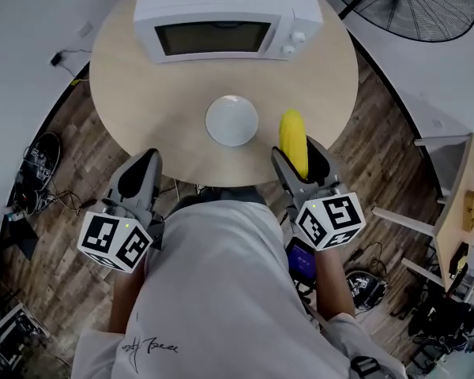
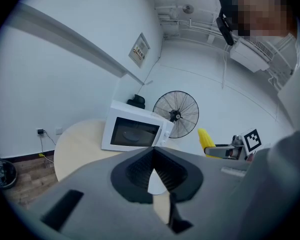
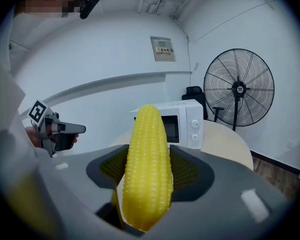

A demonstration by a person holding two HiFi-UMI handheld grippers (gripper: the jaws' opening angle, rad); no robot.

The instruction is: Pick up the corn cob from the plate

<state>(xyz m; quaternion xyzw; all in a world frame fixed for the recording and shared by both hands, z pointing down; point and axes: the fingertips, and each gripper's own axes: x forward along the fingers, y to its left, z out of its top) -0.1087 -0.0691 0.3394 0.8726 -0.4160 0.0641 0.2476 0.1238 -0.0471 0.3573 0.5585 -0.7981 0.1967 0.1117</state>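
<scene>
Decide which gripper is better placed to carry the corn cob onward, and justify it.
Right. The right gripper is clamped on the corn cob, which is off the white plate. The left gripper is shut and empty at the near edge of the table.

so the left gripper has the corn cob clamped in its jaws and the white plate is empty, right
Wrong gripper. The corn cob is clamped in the right gripper, not the left. The right gripper view shows its pads pressed on both sides of the cob. The left gripper holds nothing, and its jaws are together. The white plate is indeed empty.
</scene>
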